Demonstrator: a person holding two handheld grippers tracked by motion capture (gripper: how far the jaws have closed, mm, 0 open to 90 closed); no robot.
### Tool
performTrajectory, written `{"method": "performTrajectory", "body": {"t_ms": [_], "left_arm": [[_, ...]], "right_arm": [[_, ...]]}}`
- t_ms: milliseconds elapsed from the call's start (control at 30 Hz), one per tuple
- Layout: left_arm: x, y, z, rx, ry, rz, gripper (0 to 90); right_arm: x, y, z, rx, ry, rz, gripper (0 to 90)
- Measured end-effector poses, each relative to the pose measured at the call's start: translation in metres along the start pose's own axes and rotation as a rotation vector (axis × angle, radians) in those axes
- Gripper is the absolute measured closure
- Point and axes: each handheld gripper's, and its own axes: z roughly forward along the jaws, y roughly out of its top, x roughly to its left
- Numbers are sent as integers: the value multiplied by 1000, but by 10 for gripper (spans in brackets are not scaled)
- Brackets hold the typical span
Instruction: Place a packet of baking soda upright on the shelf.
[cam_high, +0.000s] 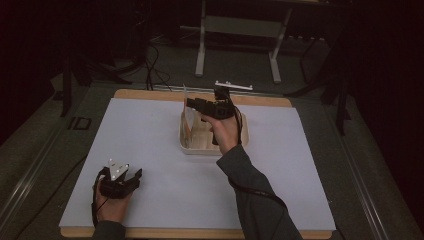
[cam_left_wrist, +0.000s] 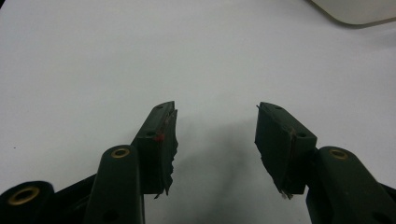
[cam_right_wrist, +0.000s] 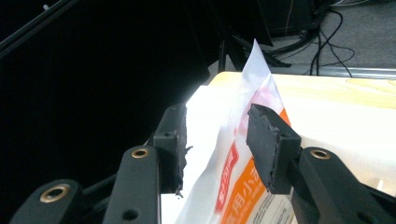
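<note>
**Overhead, a packet is flanked by parted jaws above the basin**

Near the far middle of the white table sheet (cam_high: 150, 150), a cream basin (cam_high: 187, 146) is seen, and the right gripper (cam_high: 192, 103) is held above it by the right hand (cam_high: 223, 131). An upright white and orange packet (cam_right_wrist: 243, 140) is seen between its jaws, which stand apart; contact with the packet cannot be told. At the near left corner, the left gripper (cam_high: 134, 177) is rested low on the sheet in the left hand (cam_high: 111, 205), its jaws spread wide with nothing between them.
</note>
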Motion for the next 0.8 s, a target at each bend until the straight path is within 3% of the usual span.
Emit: {"method": "performTrajectory", "body": {"t_ms": [300, 600, 800], "left_arm": [[0, 0, 0, 0, 1, 0, 478], [0, 0, 0, 0, 3, 2, 478], [0, 0, 0, -1, 6, 3, 475]], "right_arm": [[3, -5, -24, 15, 25, -56, 575], [3, -16, -60, 14, 60, -87, 574], [-8, -34, -80, 39, 60, -94, 570]]}}
